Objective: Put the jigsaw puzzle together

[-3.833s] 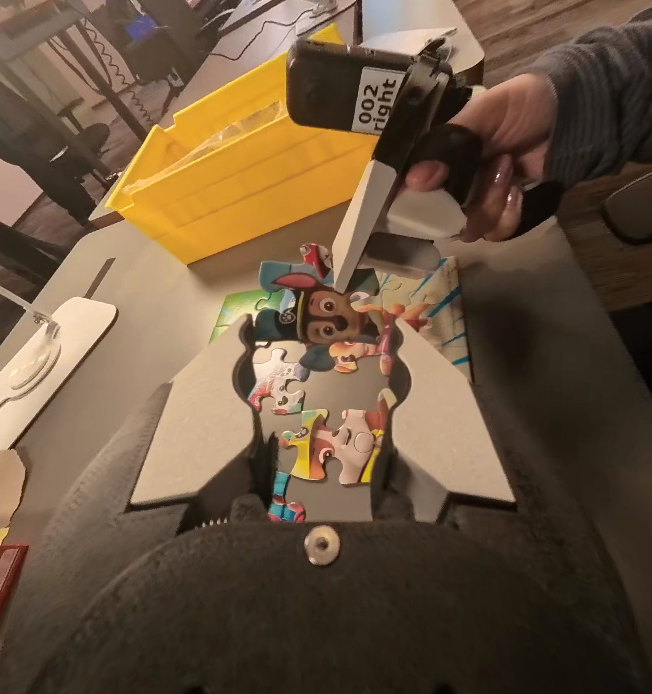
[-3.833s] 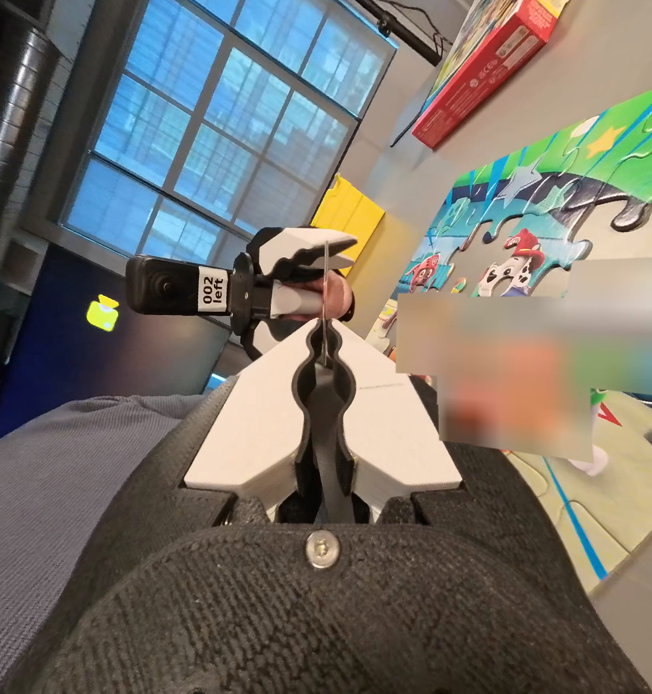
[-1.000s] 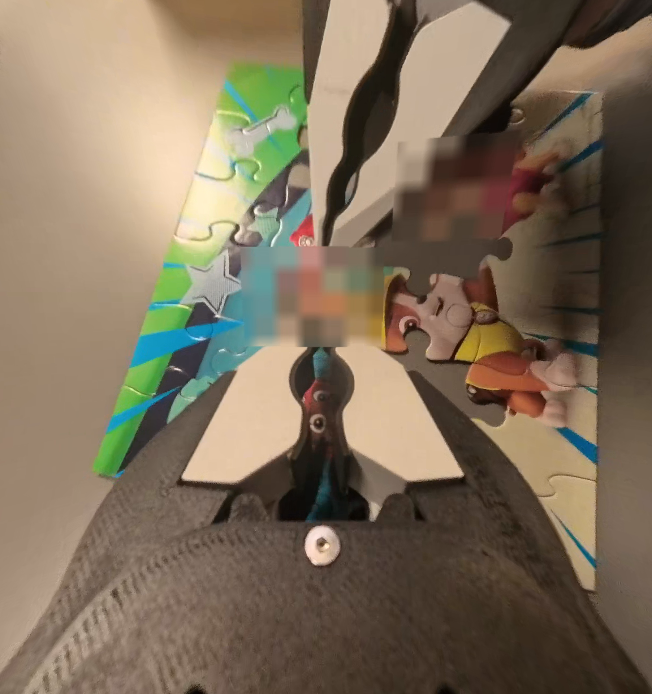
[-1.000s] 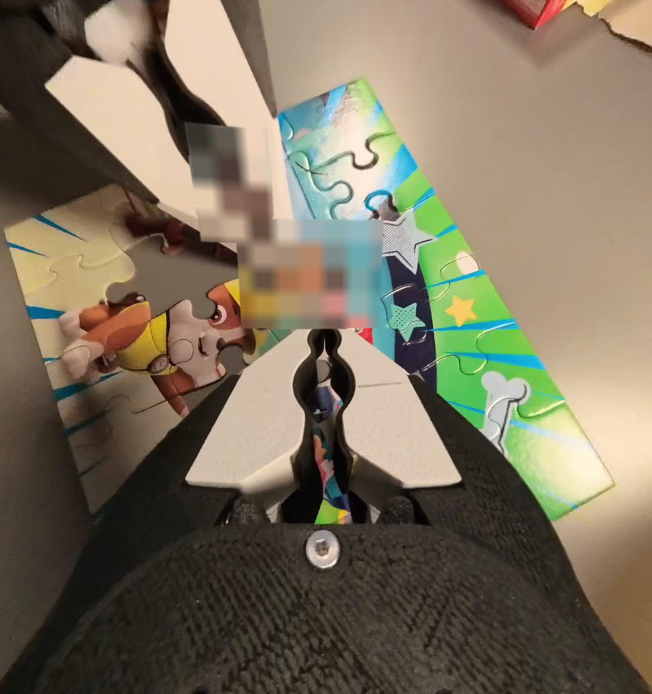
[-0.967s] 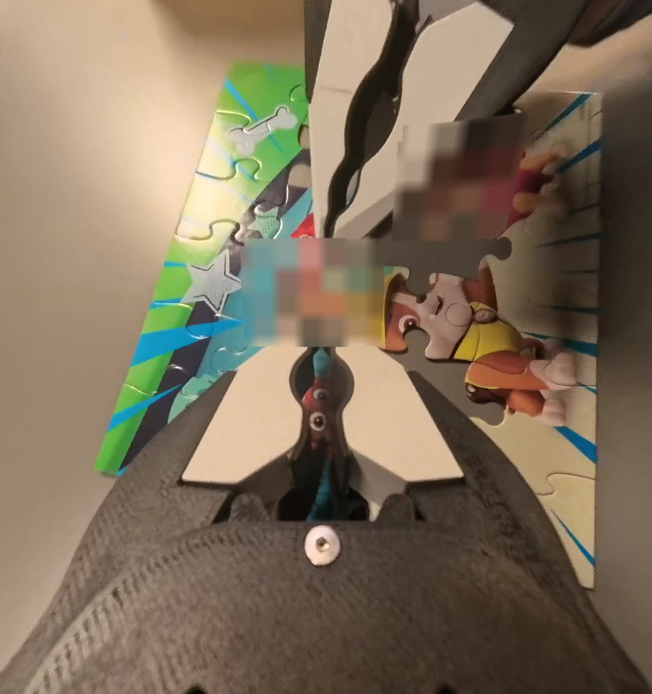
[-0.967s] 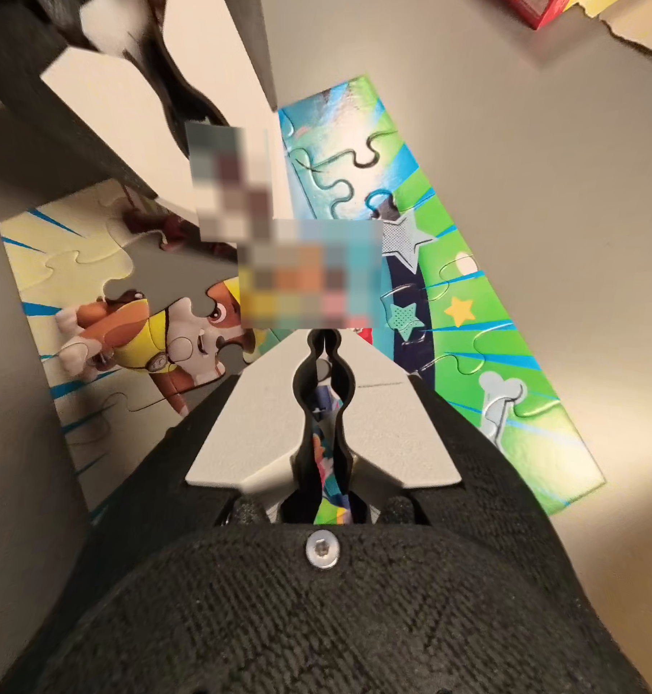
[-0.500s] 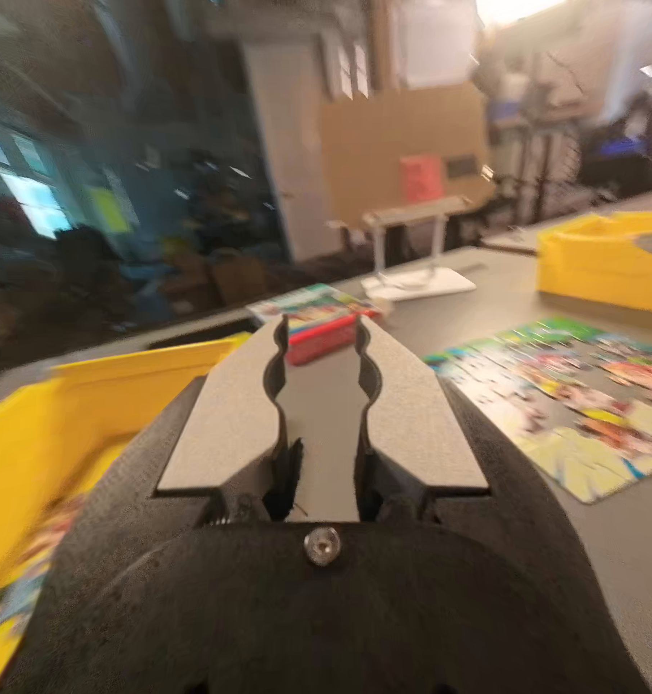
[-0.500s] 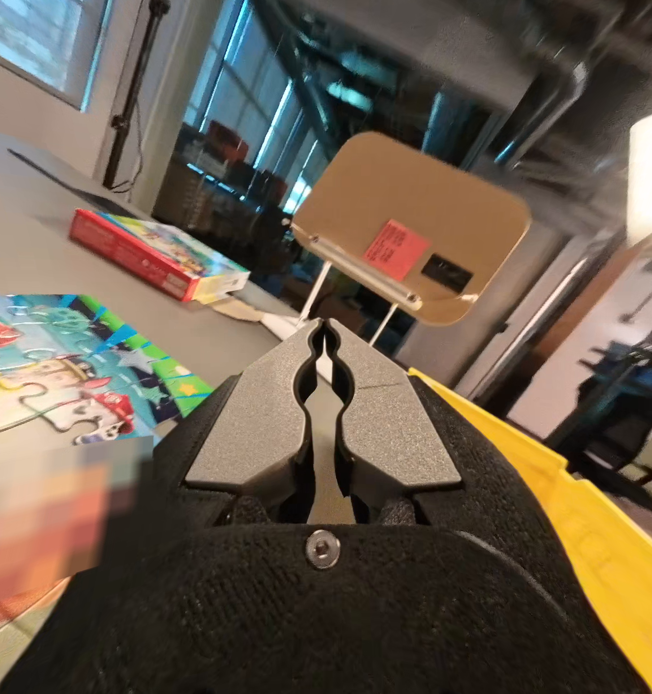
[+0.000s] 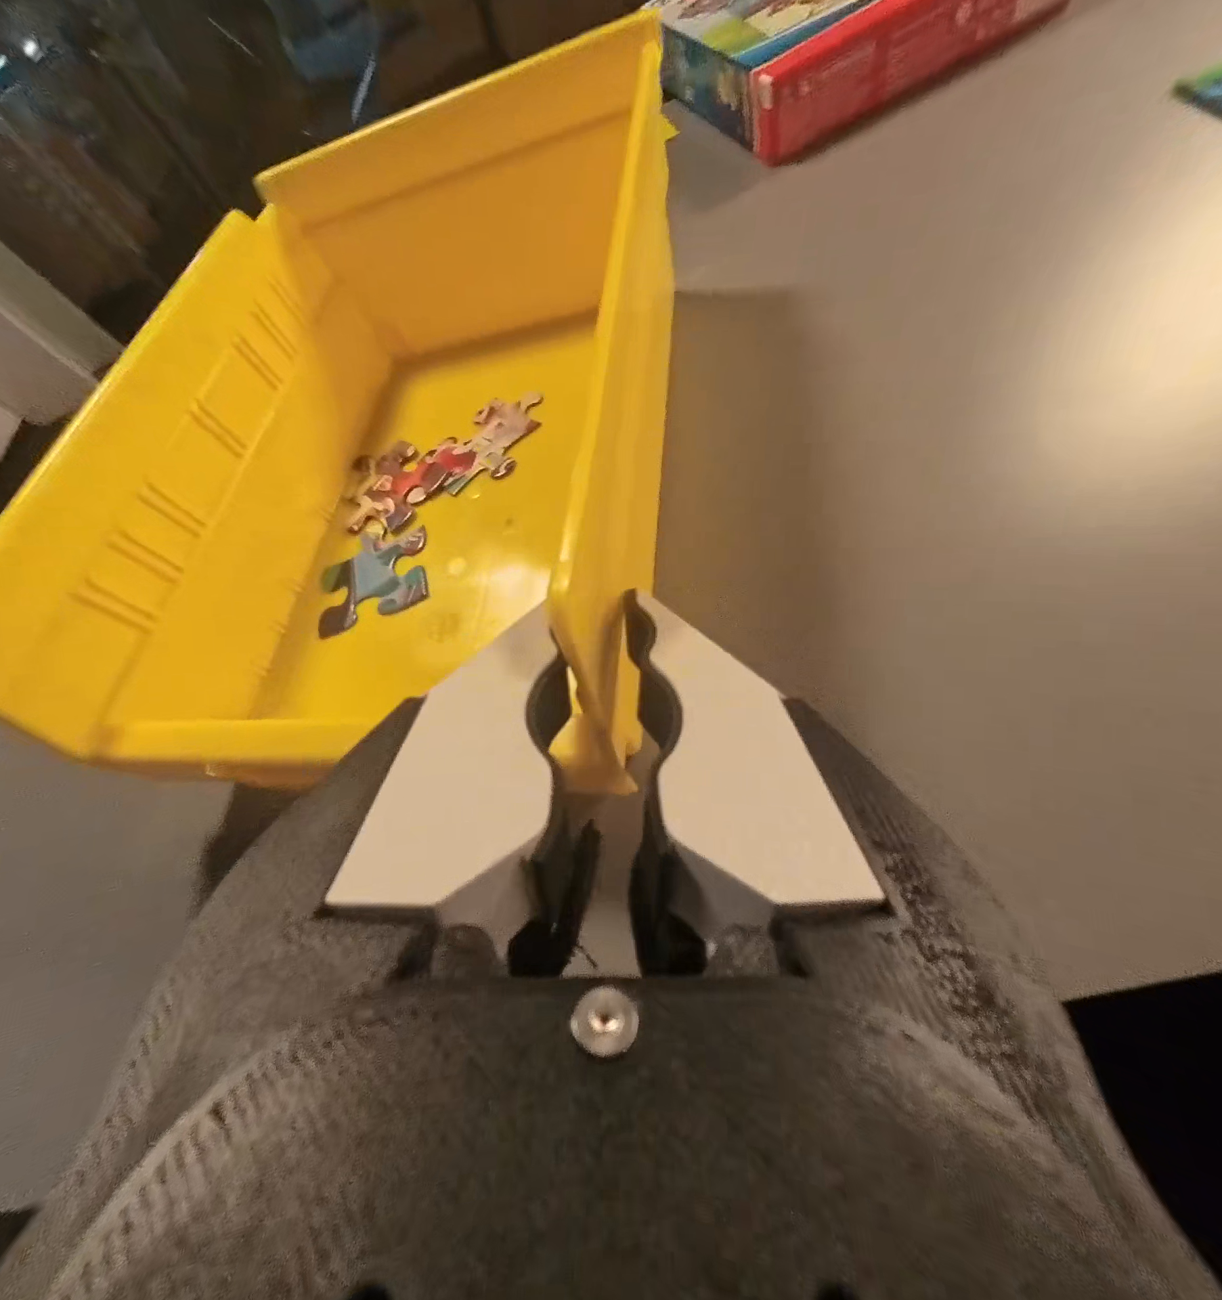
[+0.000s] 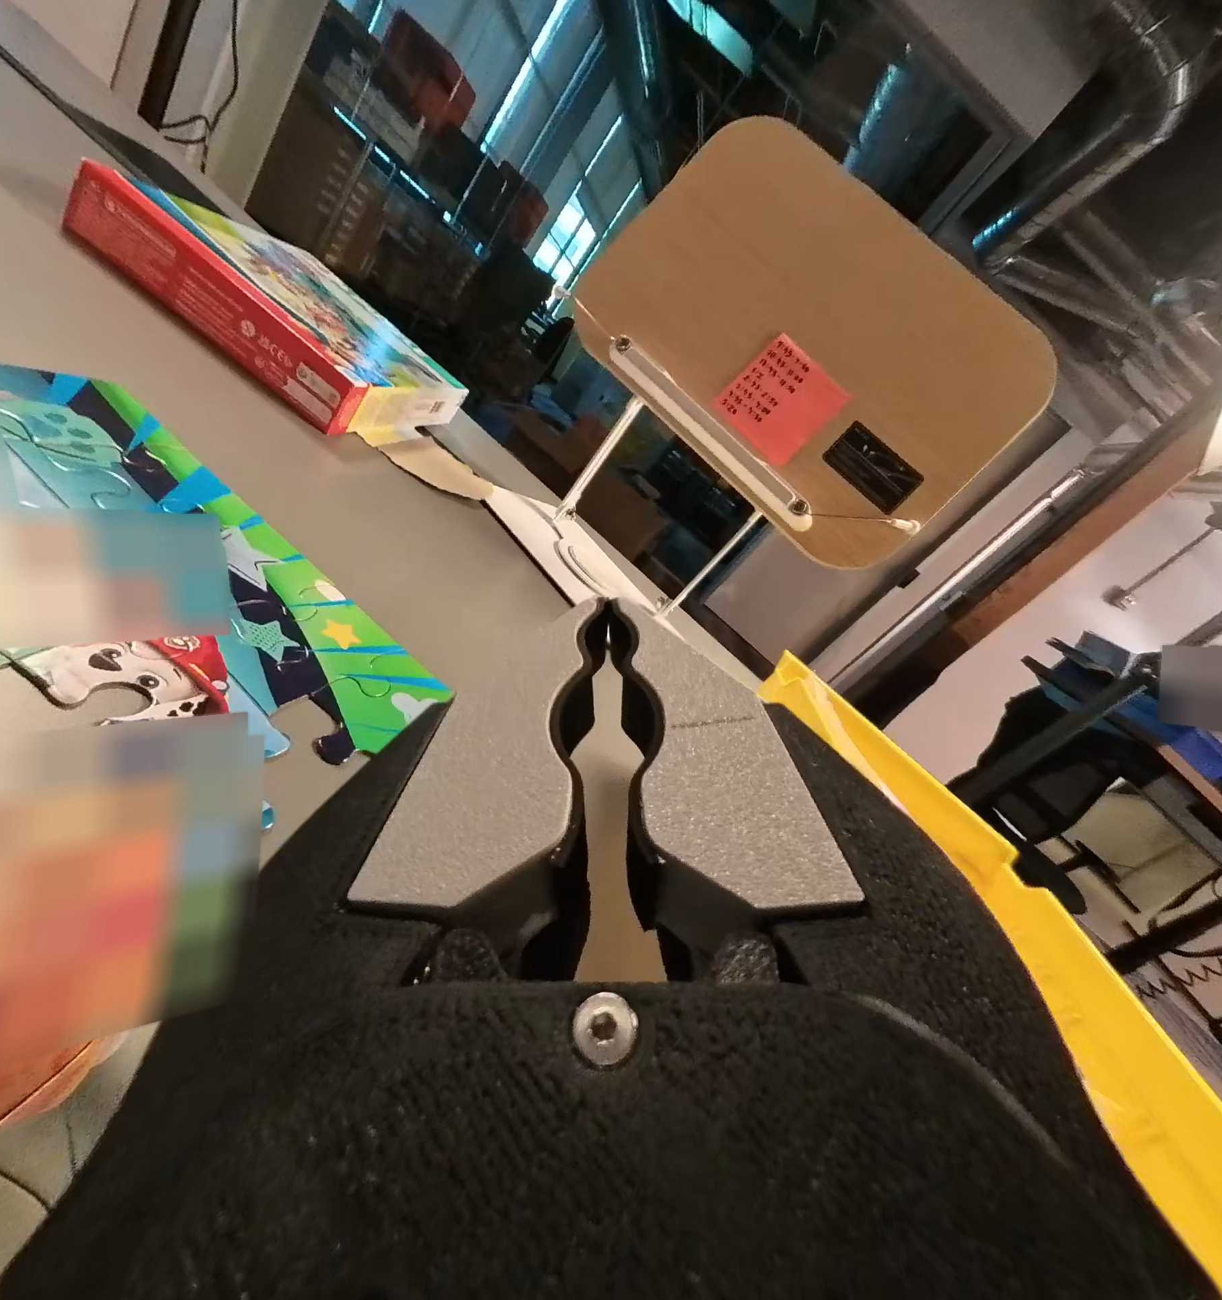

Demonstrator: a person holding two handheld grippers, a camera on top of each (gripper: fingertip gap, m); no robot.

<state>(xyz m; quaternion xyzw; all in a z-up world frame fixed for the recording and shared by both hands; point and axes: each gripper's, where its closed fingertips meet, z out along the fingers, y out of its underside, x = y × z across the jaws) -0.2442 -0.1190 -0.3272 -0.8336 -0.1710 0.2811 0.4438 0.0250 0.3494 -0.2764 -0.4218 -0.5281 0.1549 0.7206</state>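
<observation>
The yellow bin (image 9: 411, 295) sat tilted in the left wrist view, its near corner raised off the grey table (image 9: 945, 492), and on its floor lay a small clutch of loose puzzle pieces (image 9: 439, 471), with one blue piece (image 9: 376, 584) just apart from them. The left gripper (image 9: 597, 612) was clamped on the bin's right wall, both pads pressed against the yellow plastic at the near end of the rim. Beyond the bin a red-edged puzzle box (image 9: 840, 77) lay flat on the table; it carried printing, too blurred to make out. Over in the right wrist view, the right gripper (image 10: 608, 622) pointed low across the table with its tips touching and nothing between them. To its left lay the part-built puzzle (image 10: 291, 605), gaps showing along its near edge, and further off the same box (image 10: 256, 316). A yellow bin edge (image 10: 945, 844) ran along the right. Ahead stood a tan board on a stand (image 10: 805, 338) bearing a pink note (image 10: 780, 397) and a black label
</observation>
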